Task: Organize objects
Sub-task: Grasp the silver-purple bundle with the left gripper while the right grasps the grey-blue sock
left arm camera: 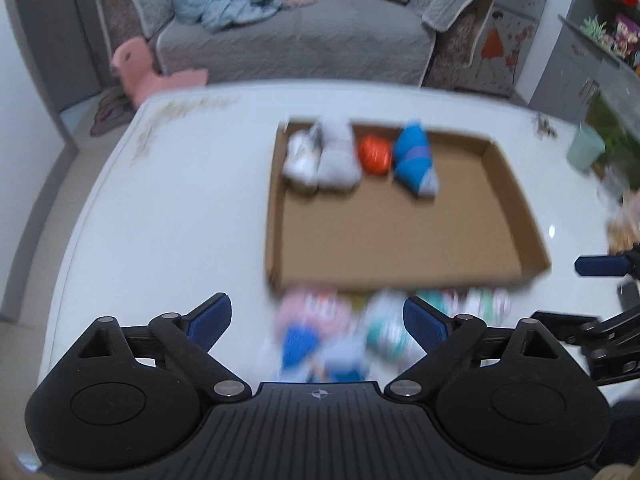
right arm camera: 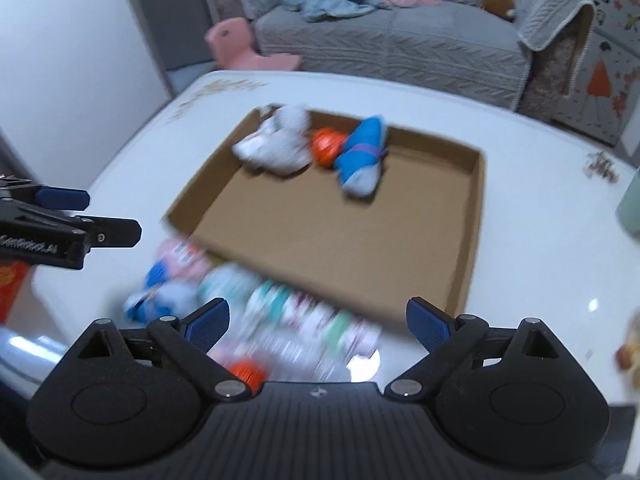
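Note:
A shallow cardboard tray (left arm camera: pixel 400 236) (right arm camera: pixel 332 240) lies on the white table (left arm camera: pixel 160 208). At its far end lie white rolled bundles (left arm camera: pixel 320 156) (right arm camera: pixel 276 144), an orange item (left arm camera: pixel 374 154) (right arm camera: pixel 326 146) and a blue rolled bundle (left arm camera: pixel 414 160) (right arm camera: pixel 360 156). A blurred pile of pink, blue, teal and white bundles (left arm camera: pixel 332 332) (right arm camera: pixel 256 312) lies on the table in front of the tray. My left gripper (left arm camera: pixel 318 320) is open and empty above the pile. My right gripper (right arm camera: pixel 318 320) is open and empty over the pile's right part.
A grey sofa (left arm camera: pixel 296 36) with blue and pink cloth stands behind the table. A pink child's chair (left arm camera: pixel 136 64) stands on the floor at the left. A pale green cup (left arm camera: pixel 586 148) stands at the table's right edge. Shelves (left arm camera: pixel 608 20) are at the far right.

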Demonstrator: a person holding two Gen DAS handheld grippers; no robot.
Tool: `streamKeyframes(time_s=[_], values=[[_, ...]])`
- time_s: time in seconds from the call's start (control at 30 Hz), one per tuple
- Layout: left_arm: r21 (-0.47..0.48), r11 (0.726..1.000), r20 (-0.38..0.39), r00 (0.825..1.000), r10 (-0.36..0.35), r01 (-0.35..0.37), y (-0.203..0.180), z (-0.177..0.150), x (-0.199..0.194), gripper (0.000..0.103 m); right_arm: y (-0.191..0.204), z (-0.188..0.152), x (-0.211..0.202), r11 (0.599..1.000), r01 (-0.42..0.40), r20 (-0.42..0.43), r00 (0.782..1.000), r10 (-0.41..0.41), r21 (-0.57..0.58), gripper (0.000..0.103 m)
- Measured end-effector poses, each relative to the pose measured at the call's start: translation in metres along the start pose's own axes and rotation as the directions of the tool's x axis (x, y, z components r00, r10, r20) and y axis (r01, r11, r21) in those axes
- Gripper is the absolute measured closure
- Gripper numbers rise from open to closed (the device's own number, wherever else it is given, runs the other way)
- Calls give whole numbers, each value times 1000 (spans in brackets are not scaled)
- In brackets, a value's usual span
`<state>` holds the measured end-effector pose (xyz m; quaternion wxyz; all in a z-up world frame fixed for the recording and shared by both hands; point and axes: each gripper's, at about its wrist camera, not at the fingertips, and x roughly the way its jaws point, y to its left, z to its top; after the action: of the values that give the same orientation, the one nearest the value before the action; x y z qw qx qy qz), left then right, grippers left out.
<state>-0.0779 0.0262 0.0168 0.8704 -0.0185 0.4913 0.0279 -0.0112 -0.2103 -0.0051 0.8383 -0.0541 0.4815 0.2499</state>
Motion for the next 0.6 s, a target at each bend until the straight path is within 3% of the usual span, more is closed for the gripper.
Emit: streamKeyframes(time_s=[0.13,0.27,0.4,0.6], values=[[-77,997,-81,997,-8,2,0,-61,5,7,11,-29,6,998,-2,-45,999,-1,-56,9],[-43,999,-133,990,-38,32,-26,-105,12,8,2,-39,25,1000,11,-102,995,-11,6,12],[111,993,-86,996,-27,36,-61,-123,19,8,-1,-37,42,998,55,-145,988,-53,13,13],[97,995,-69,997,-22,29,-73,-129,39,8,10,-42,60,998,58,-187,981,-59,-14,20]])
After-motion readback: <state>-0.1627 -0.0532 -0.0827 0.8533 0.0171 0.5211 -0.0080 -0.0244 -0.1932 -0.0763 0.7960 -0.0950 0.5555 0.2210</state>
